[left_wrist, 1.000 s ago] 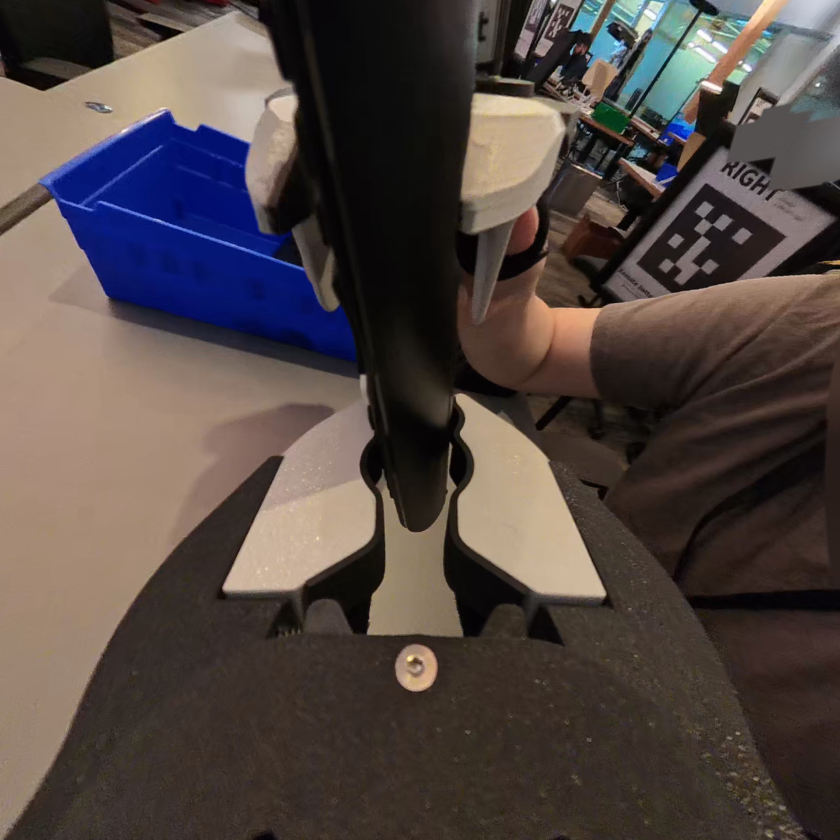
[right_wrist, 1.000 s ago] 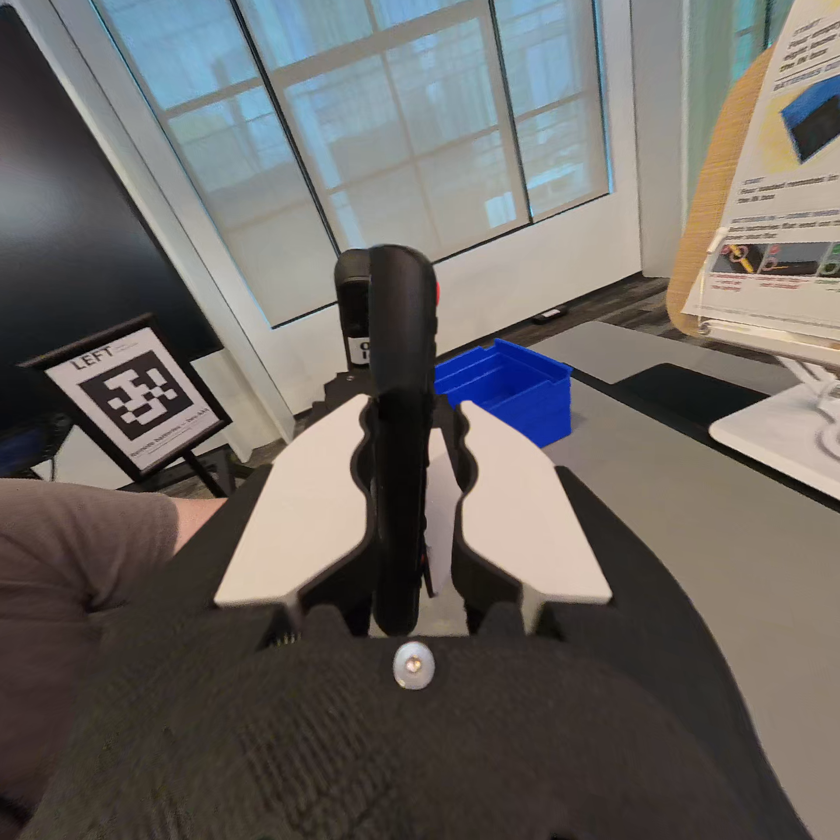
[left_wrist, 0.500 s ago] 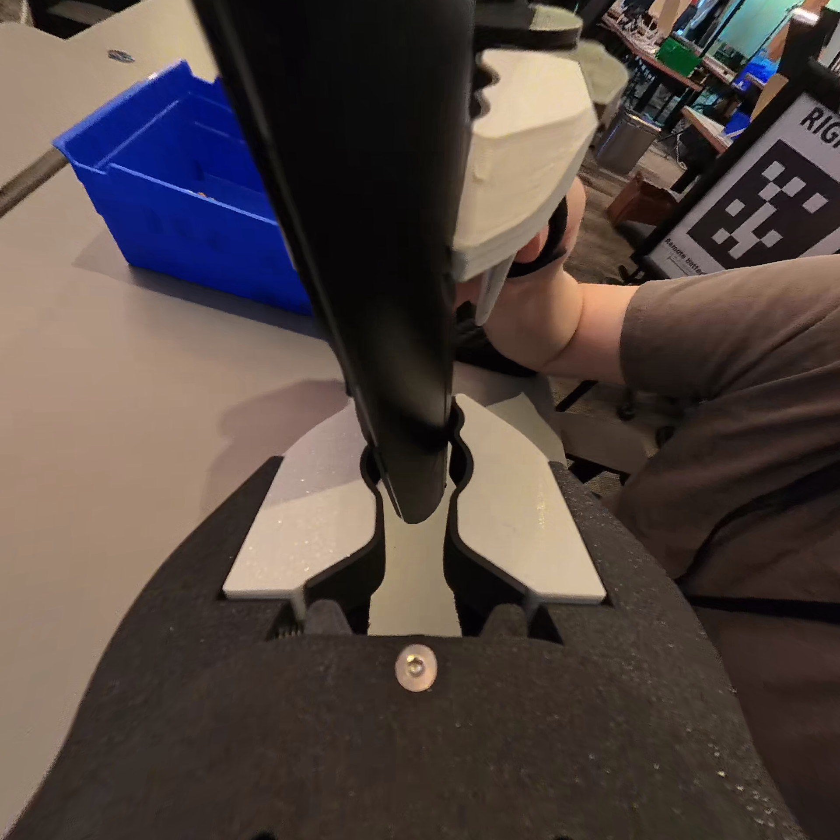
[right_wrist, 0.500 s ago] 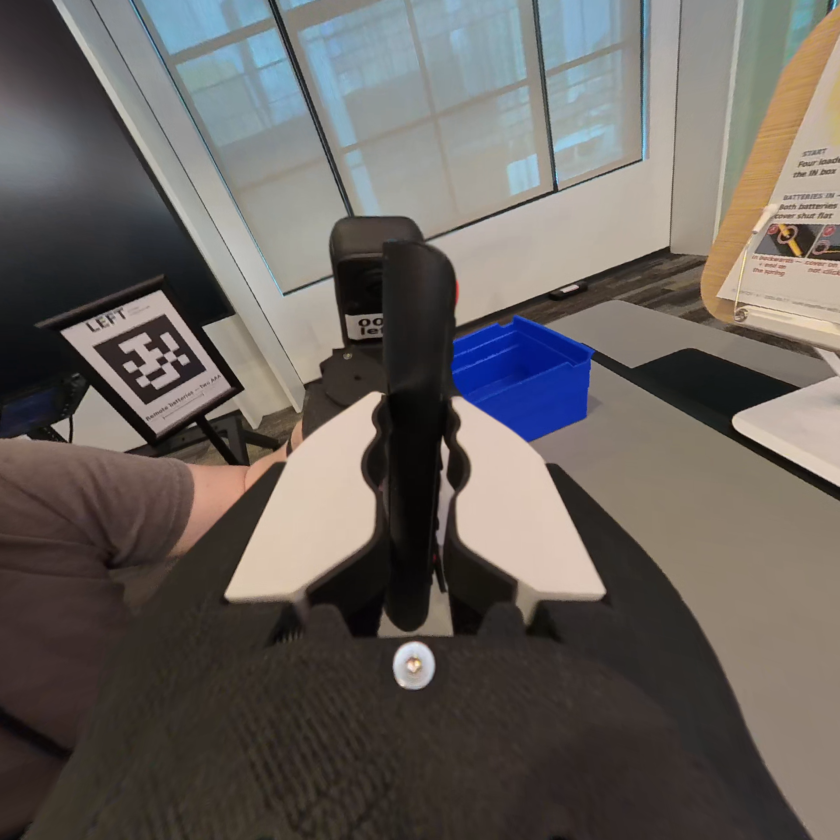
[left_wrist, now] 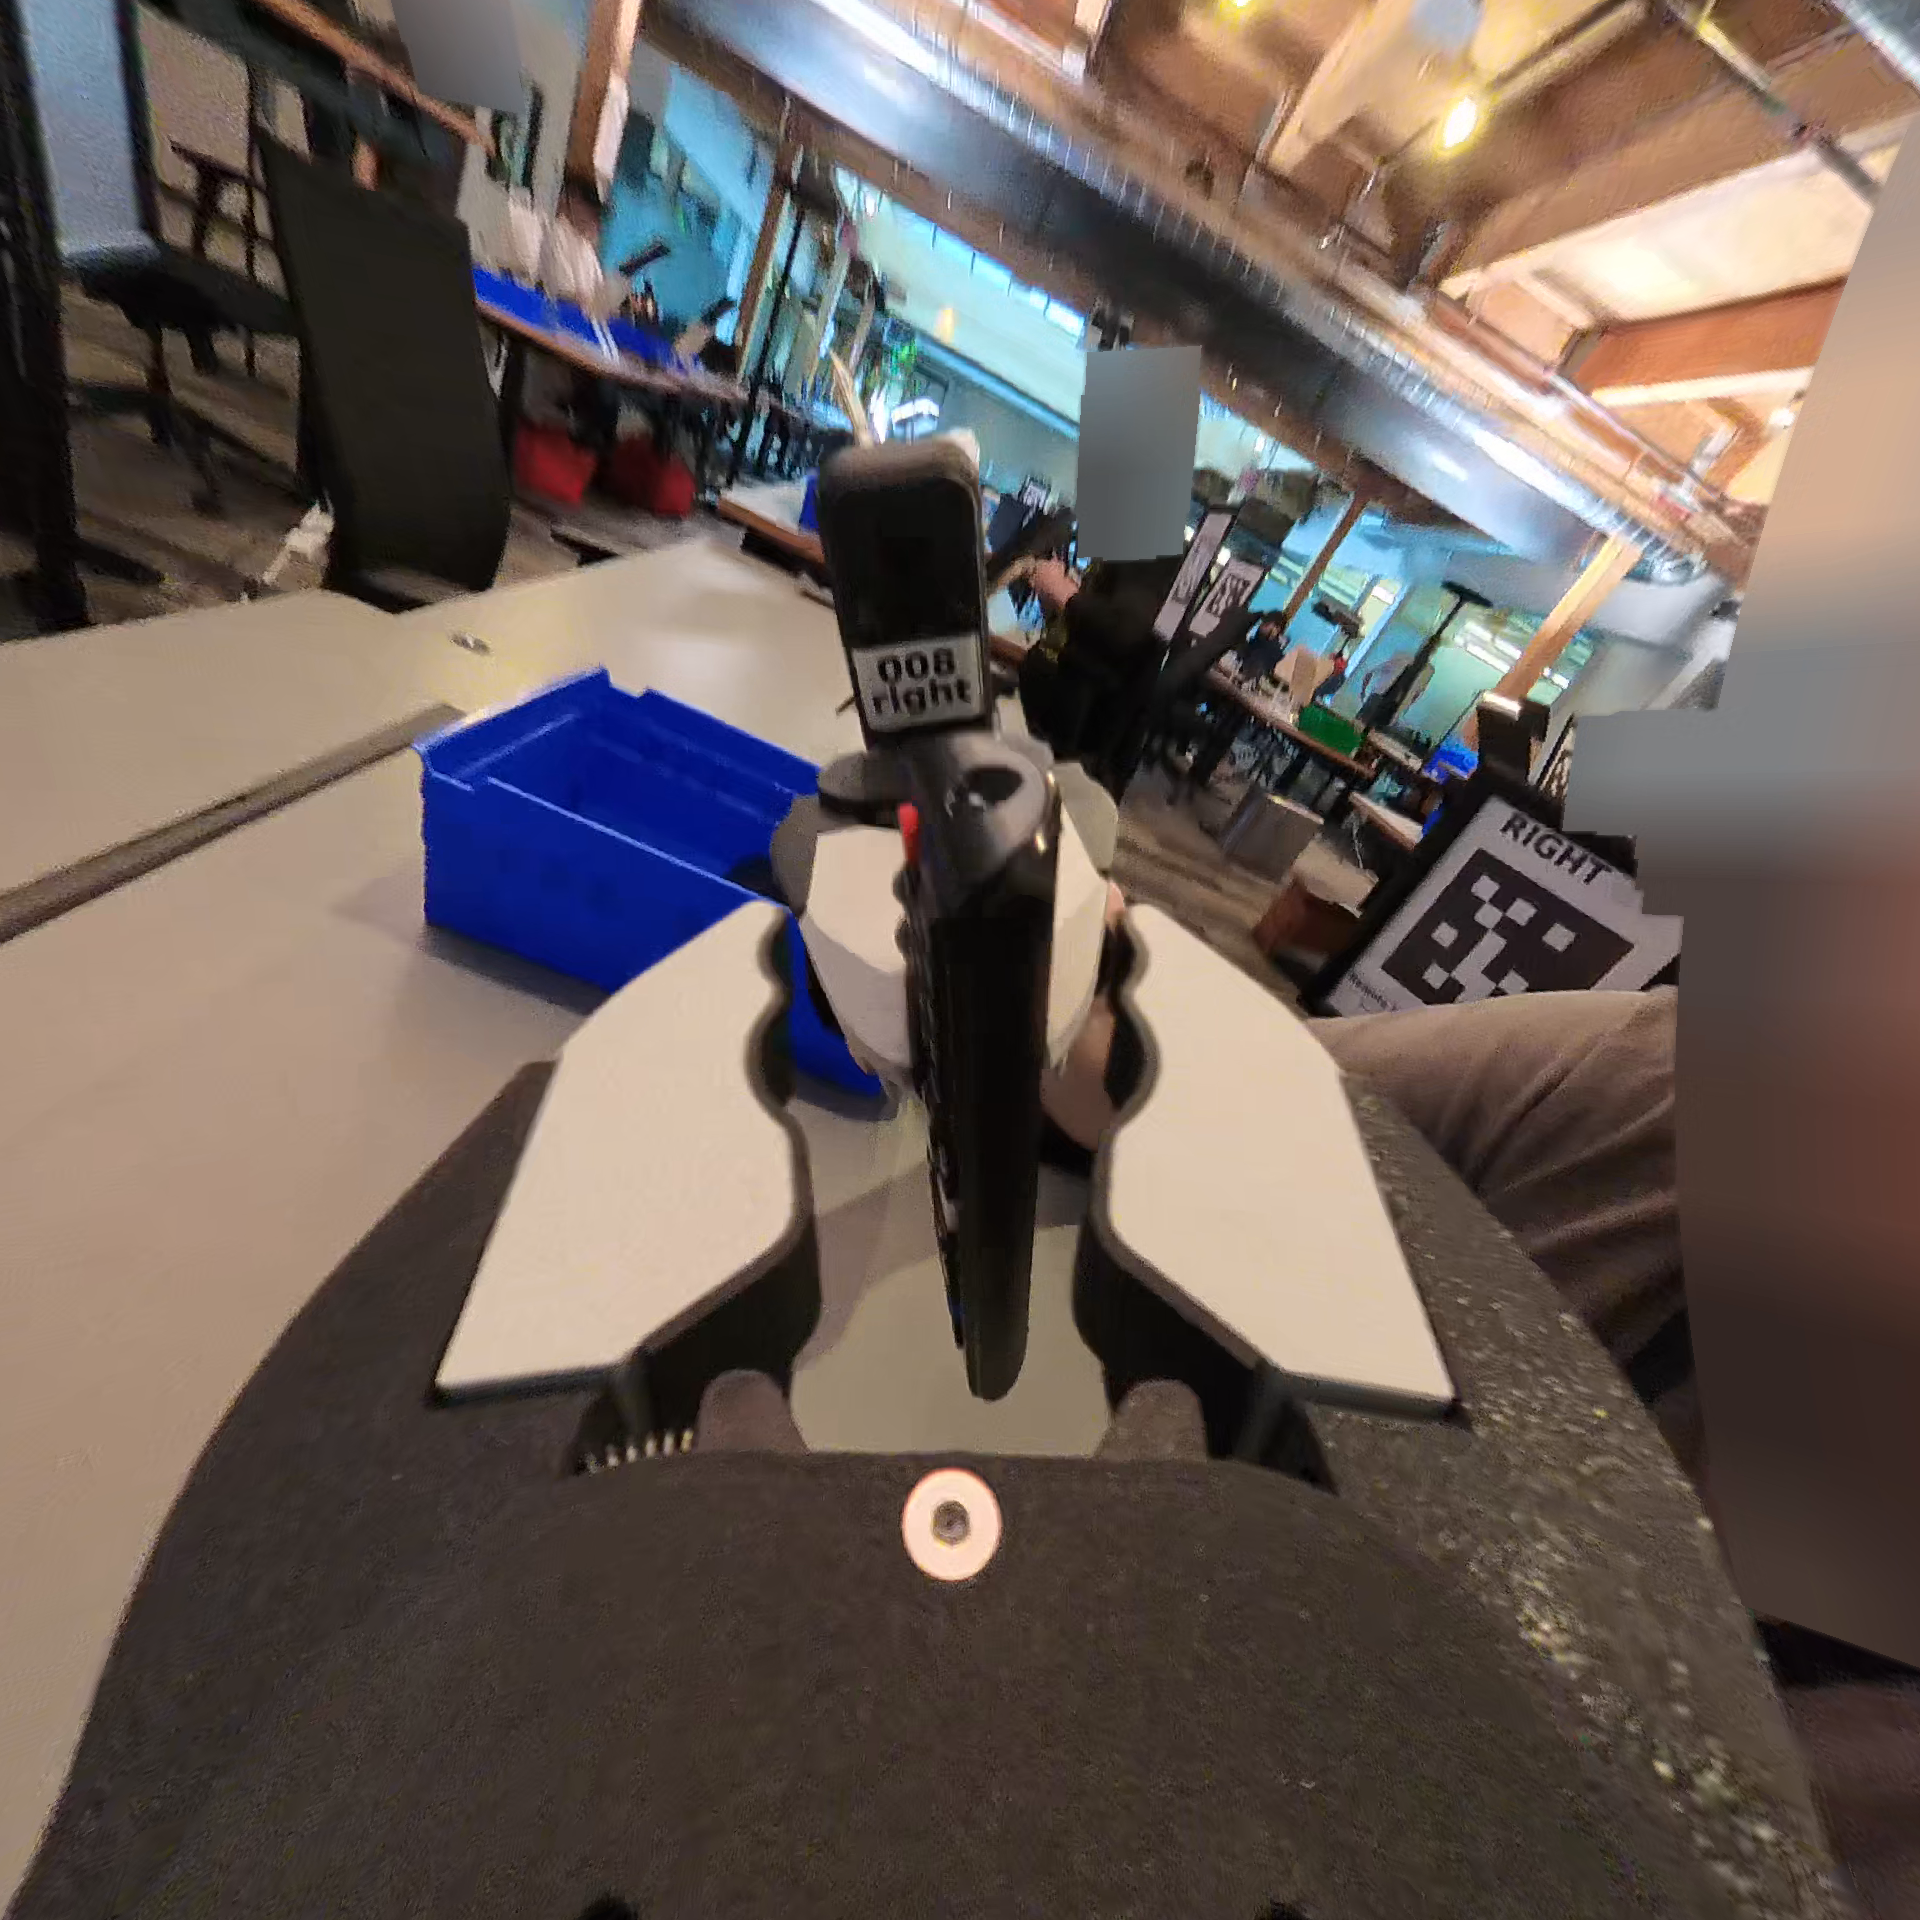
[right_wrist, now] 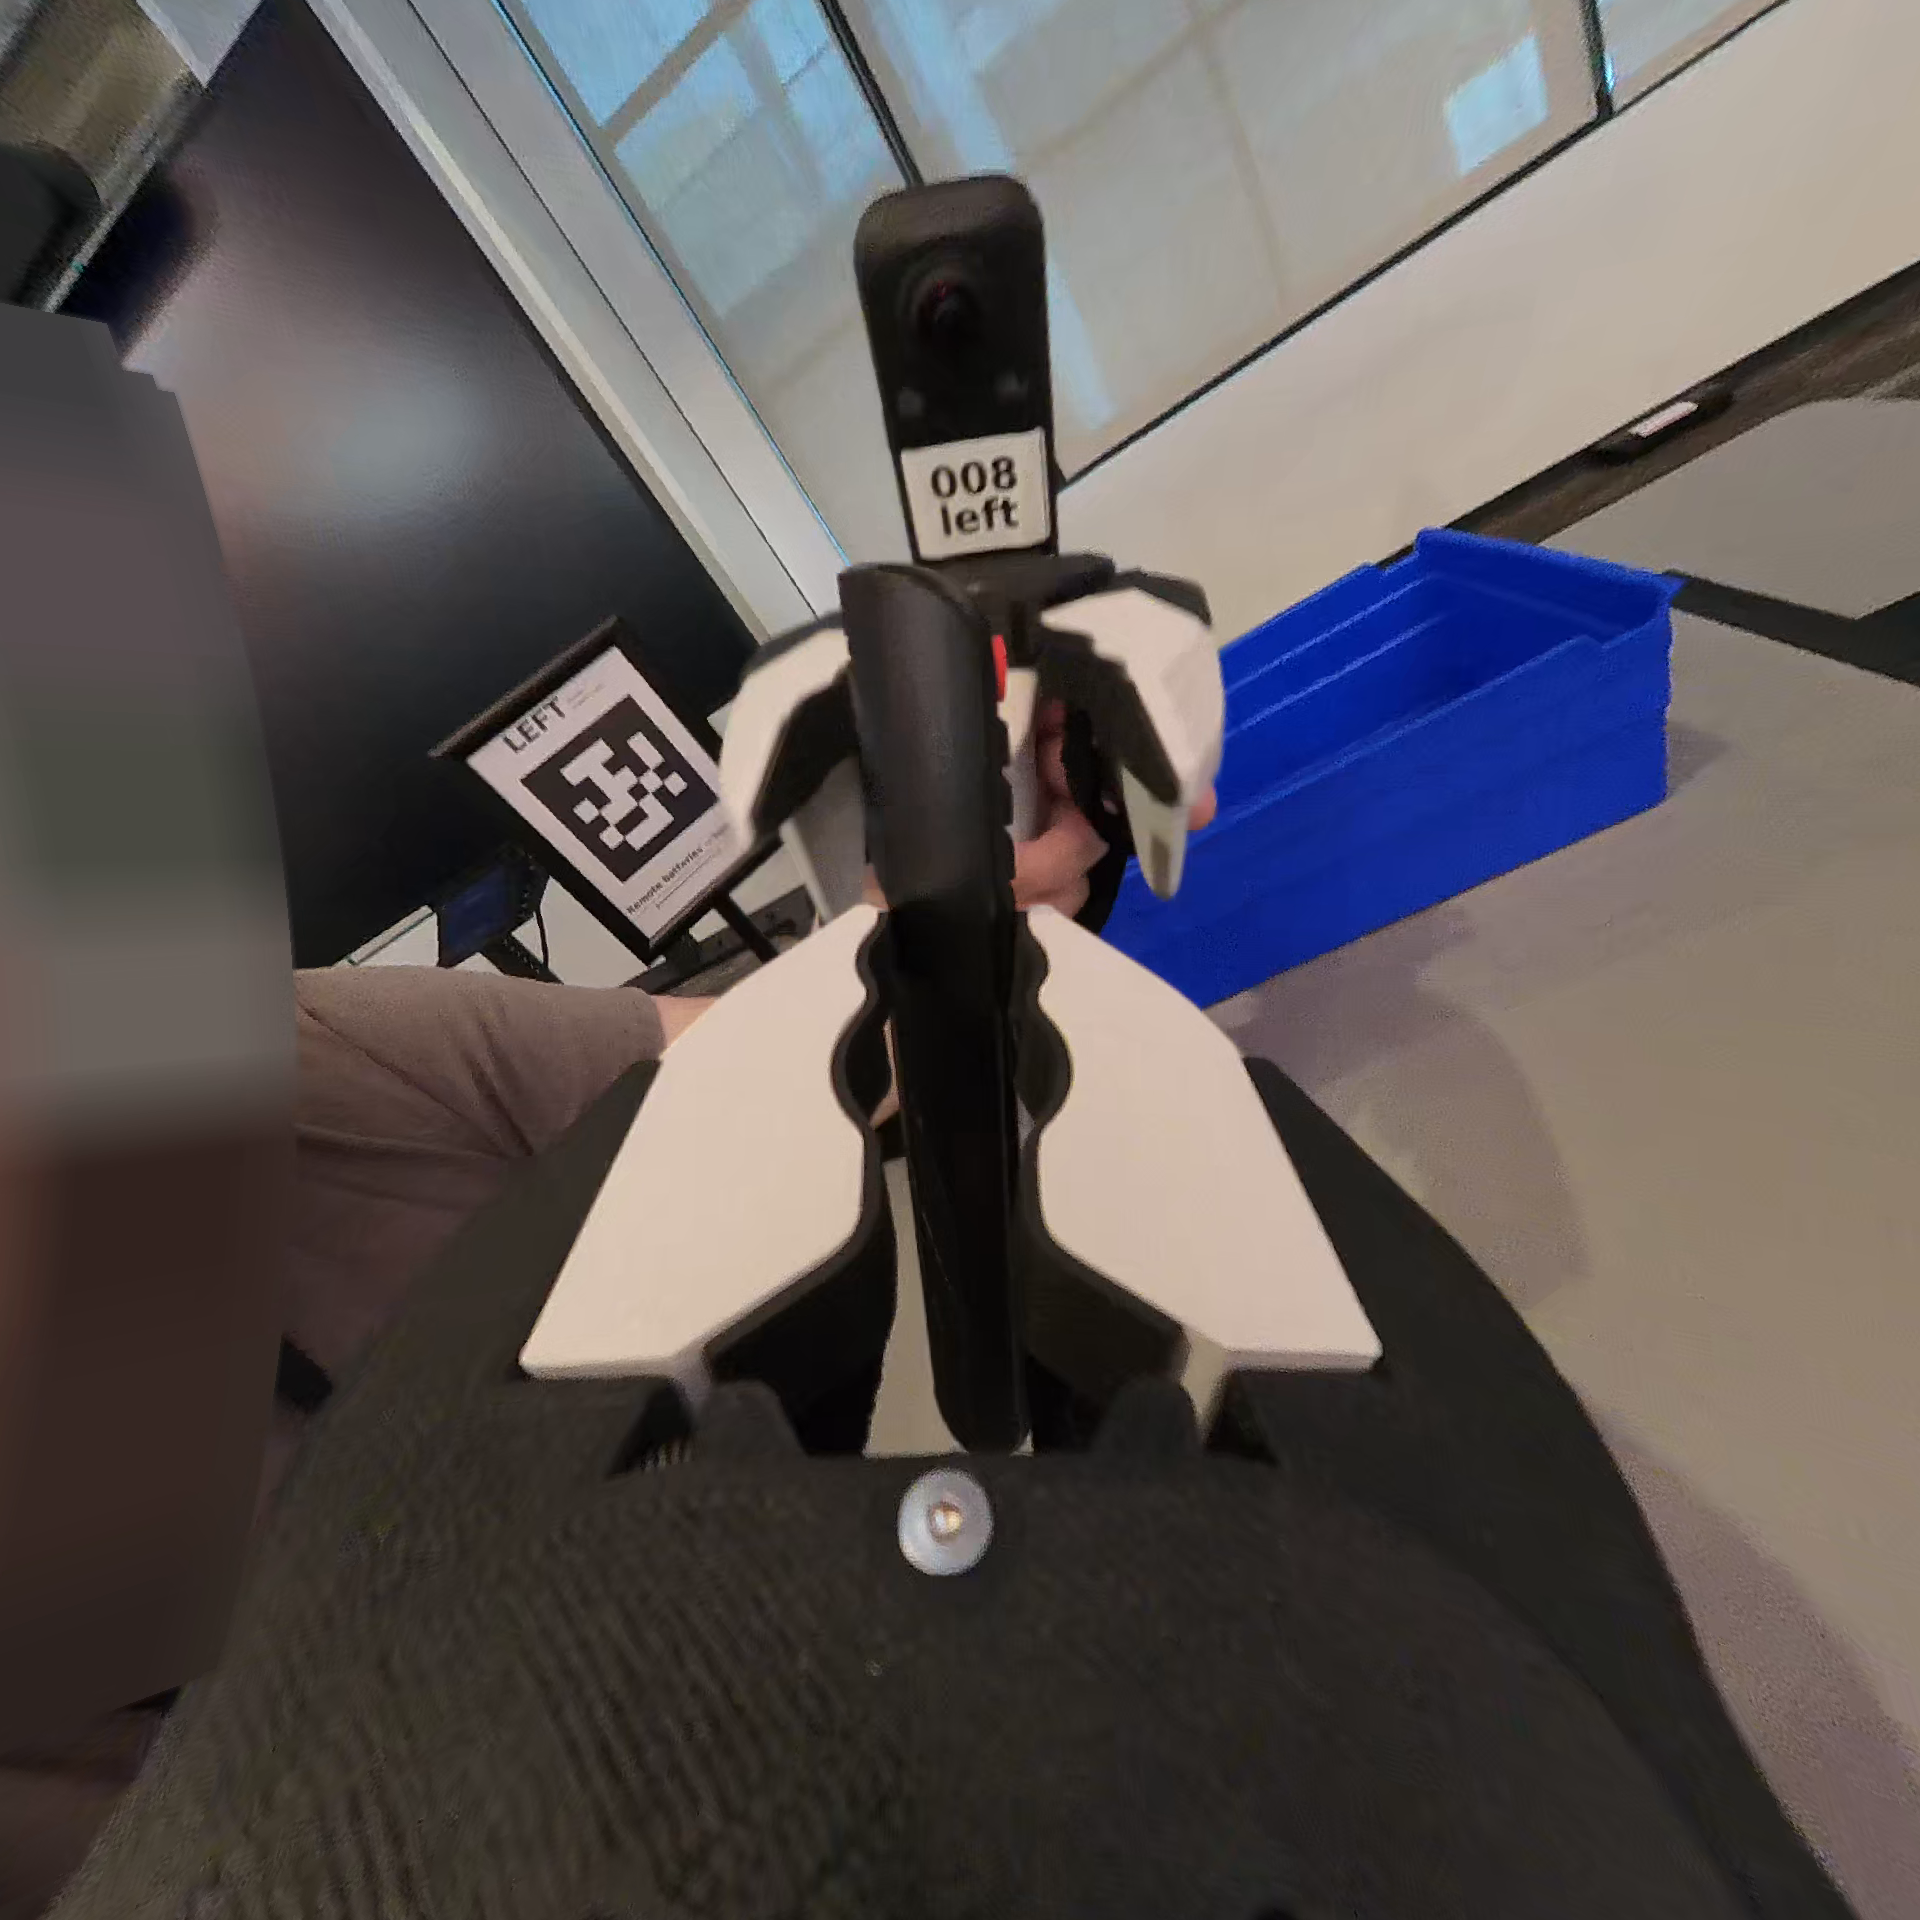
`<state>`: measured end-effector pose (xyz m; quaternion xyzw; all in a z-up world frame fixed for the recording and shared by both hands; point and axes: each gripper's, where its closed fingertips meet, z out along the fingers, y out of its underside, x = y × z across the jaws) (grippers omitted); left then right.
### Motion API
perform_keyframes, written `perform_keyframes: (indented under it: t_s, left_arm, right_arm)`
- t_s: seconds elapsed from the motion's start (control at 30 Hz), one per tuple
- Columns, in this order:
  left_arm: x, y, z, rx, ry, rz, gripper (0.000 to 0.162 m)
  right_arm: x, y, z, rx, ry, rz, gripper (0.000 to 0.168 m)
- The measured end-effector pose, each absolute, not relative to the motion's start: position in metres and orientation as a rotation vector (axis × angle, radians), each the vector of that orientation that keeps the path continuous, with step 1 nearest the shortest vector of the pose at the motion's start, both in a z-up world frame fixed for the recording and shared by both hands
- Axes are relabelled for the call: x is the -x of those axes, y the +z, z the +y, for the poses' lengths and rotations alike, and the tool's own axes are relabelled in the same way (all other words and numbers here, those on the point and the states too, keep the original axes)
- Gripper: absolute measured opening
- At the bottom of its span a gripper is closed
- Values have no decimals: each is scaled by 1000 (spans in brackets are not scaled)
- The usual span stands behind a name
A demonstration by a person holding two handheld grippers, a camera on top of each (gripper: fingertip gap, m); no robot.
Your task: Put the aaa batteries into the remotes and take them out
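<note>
Remote, black, clamped edge-on in the right tool; left tool spread wide around its far end, not gripping; no batteries visible; blue bin sits on the tabletop; progress unclear.

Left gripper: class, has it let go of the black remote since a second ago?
Yes. The left gripper has opened; gaps flank the remote, which the right gripper clamps.

Bright, even daylight from the windows; soft shadows, wide-angle edge warp, background motion-blurred.
</note>
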<state>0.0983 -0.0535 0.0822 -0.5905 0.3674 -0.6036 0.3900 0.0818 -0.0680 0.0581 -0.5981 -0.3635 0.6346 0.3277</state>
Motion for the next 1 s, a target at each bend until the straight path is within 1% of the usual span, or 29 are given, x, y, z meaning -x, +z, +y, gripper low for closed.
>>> perform_keyframes:
  t_s: [0.07, 0.1, 0.2, 0.37, 0.43, 0.47, 0.7, 0.77, 0.83, 0.87, 0.9, 1.0]
  left_arm:
    - [-94, 80, -55, 1475, -1518, 988, 29]
    - [-94, 79, -56, 1479, -1496, 1013, 25]
    - [-94, 76, -57, 1488, -1375, 1064, 24]
    - [-92, 87, -56, 1455, -1359, 999, 23]
    - [-91, 88, -53, 1454, -1343, 973, 23]
    - [-90, 90, -53, 1442, -1351, 959, 23]
    - [-95, 89, -58, 1424, -1339, 986, 24]
    - [-97, 85, -58, 1436, -1354, 999, 25]
    - [-100, 76, -56, 1492, -1372, 1009, 39]
    - [-102, 71, -58, 1514, -1391, 1031, 41]
    - [-104, 70, -63, 1503, -1431, 1065, 25]
    - [-106, 71, -62, 1513, -1440, 1041, 23]
  right_arm:
    - [-77, 51, -69, 1581, 1632, -986, 22]
    - [-76, 49, -68, 1584, 1614, -995, 22]
    - [-75, 45, -66, 1564, 1528, -1035, 22]
    - [-70, 50, -63, 1519, 1550, -945, 25]
    - [-66, 46, -62, 1530, 1555, -913, 32]
    - [-65, 45, -61, 1534, 1549, -890, 33]
    - [-61, 42, -64, 1543, 1564, -859, 27]
    - [-59, 37, -65, 1555, 1513, -898, 26]
    - [-55, 30, -69, 1579, 1455, -973, 25]
    - [-54, 27, -70, 1586, 1418, -1004, 24]
    - [-53, 26, -71, 1588, 1389, -1028, 24]
    - [-53, 28, -73, 1596, 1454, -1015, 25]
